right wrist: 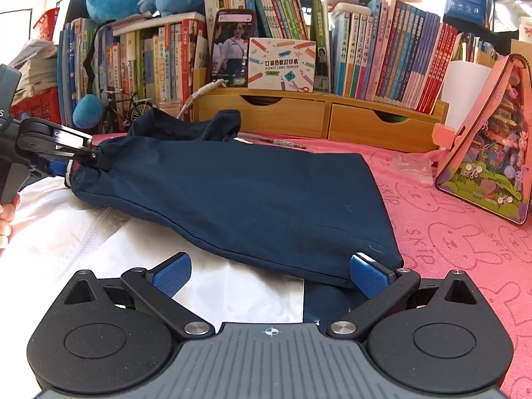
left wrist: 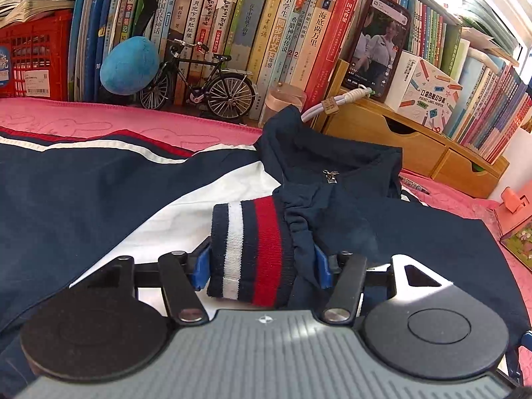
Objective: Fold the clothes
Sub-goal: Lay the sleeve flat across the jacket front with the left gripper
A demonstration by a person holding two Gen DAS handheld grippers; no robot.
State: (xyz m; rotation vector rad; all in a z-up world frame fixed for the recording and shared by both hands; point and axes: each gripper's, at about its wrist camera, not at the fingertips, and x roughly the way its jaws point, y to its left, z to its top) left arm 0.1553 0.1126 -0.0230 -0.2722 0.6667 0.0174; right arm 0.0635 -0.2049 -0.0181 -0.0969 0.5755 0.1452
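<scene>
Crowded bookshelves (right wrist: 382,60) along the far edge; pink towel-covered surface (right wrist: 465,232) in front. Navy, white and red jacket (left wrist: 83,193) spread across the surface, collar toward the far side, folded navy sleeve (right wrist: 249,206) lying over the white front panel. Left gripper (left wrist: 262,266) angled downward at the near side, blue fingers (left wrist: 201,266) partly closed around the striped cuff (left wrist: 252,249), pads against both sides of the ribbing. Seen from the right wrist view at far left, with fingertips of a hand (right wrist: 6,216) on its handle. Right gripper (right wrist: 269,272) low, pointing downward, fingers spread wide and holding nothing, right finger just beside the sleeve's near edge. Bare pink cloth open to the right, up to a pink toy house (right wrist: 488,143).
</scene>
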